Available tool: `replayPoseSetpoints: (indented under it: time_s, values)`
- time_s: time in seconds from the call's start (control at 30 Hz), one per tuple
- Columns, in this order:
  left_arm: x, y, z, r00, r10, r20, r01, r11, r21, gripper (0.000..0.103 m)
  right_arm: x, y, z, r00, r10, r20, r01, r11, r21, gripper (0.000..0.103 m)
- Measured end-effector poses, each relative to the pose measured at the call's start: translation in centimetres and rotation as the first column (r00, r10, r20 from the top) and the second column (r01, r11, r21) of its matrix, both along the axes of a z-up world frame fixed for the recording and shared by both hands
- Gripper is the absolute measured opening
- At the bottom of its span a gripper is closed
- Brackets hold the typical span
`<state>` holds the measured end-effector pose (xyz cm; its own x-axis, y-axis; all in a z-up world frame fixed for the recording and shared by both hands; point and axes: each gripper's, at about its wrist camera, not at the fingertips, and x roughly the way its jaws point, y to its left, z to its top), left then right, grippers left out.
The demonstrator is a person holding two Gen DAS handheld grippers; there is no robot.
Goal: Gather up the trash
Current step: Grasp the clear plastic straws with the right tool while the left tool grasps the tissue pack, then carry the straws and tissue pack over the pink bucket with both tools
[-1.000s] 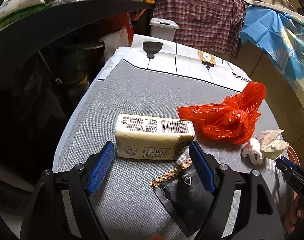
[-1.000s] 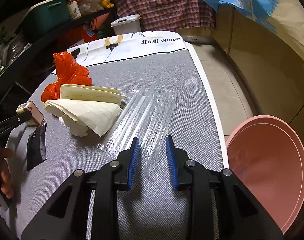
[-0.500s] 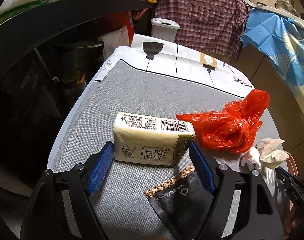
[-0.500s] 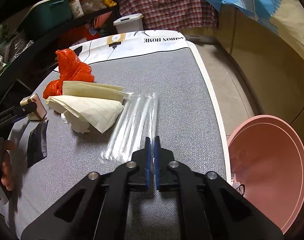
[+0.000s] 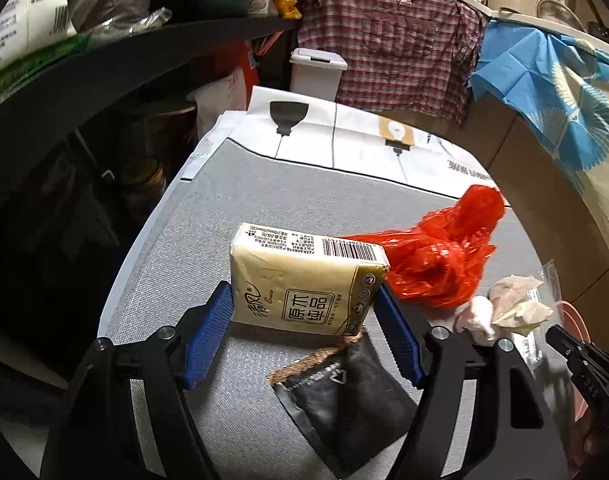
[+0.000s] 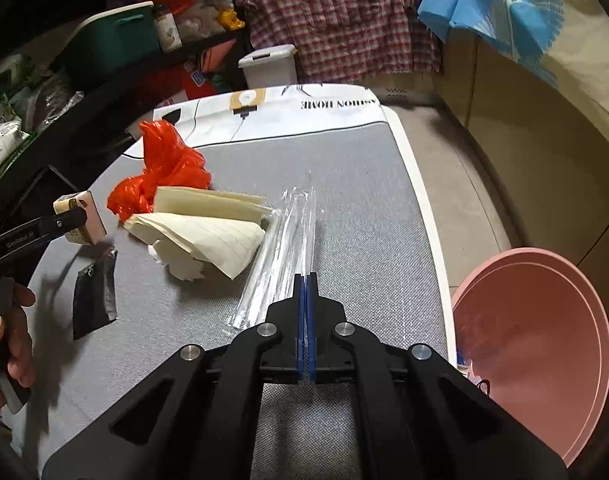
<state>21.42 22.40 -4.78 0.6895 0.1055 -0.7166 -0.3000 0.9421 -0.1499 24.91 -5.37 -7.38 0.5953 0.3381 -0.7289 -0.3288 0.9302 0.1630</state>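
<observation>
The tissue pack (image 5: 304, 280), cream-coloured, bears a barcode along its top edge and large Chinese characters on its front; it is tilted up between the left gripper (image 5: 302, 334), whose blue fingers (image 5: 206, 340) have just been closing and stand wide on both its sides, seemingly touching. Just right of the pack lies a red plastic bag (image 5: 440, 260); just below it, a black sachet (image 5: 344, 400) with a recycling mark. Beyond, the tabletop (image 6: 364, 184) cloth reads "HOME". Right of the pack, the right gripper (image 6: 305, 280) has its fingers closed on a clear plastic sleeve (image 6: 280, 252), beside folded lined paper (image 6: 208, 232). A pink basin (image 6: 544, 344) sits off the tabletop edge.
</observation>
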Motion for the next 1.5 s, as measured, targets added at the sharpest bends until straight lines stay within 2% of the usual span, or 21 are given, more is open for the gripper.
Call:
replayPoseSetpoints:
  time_s: [0.8,1.5]
  values:
    - [-4.6,-3.9,5.8,0.991,-0.051,0.121,0.048,0.999,0.025,0.070,-3.7,-2.1,5.4,0.990,0.002,0.140,-0.005,1.000,0.021,0.001]
    - [-8.7,-7.0,10.3,0.969,-0.105,0.225,0.103,0.994,0.020,0.070,-8.7,-6.4,14.0,0.966,-0.003,0.259,-0.016,0.997,0.071,0.001]
